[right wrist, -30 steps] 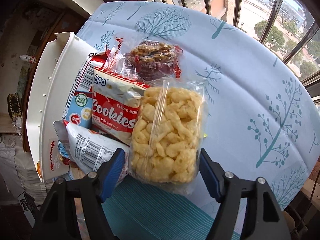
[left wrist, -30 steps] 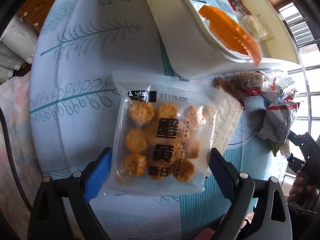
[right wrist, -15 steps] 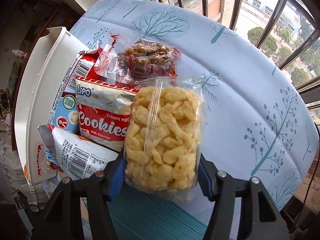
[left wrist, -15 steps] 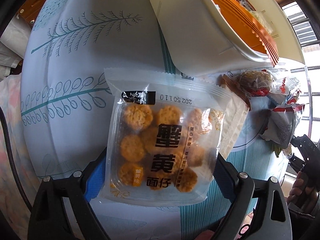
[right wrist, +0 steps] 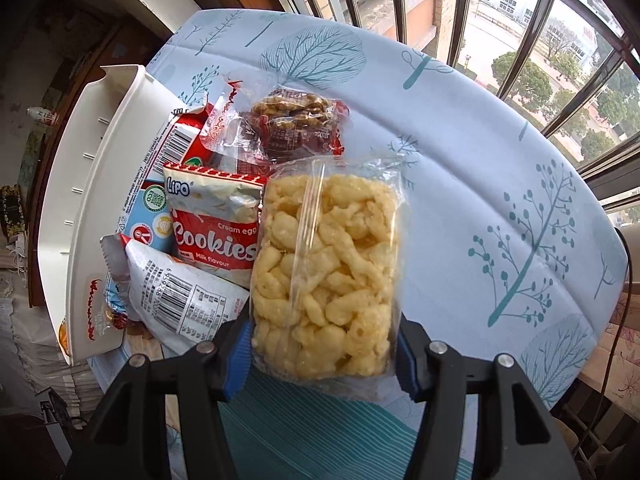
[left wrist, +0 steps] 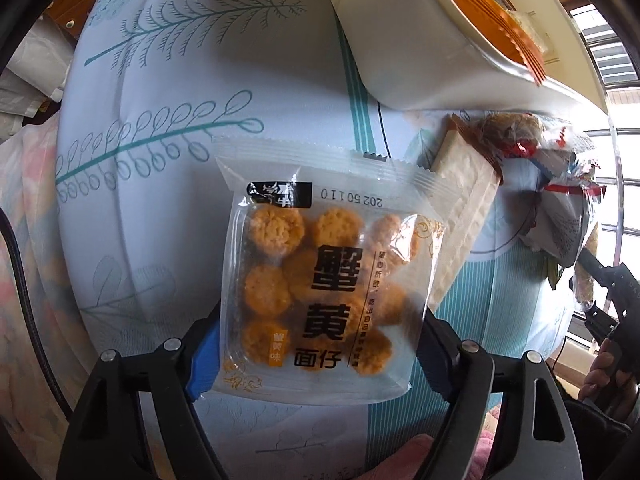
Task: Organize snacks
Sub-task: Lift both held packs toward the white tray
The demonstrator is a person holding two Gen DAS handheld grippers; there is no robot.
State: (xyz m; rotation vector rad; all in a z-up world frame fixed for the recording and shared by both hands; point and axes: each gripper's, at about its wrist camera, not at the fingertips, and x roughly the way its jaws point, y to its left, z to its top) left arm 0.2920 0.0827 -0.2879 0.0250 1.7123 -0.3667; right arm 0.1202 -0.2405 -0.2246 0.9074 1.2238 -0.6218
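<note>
Home — tablecloth point(right wrist: 460, 128), barred window point(right wrist: 560, 32)

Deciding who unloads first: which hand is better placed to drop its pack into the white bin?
Probably left. The left tool holds a biscuit pack right before the bin; the right tool, holding puffs, has snack bags in between. Both tools' jaws have just been closing.
</note>
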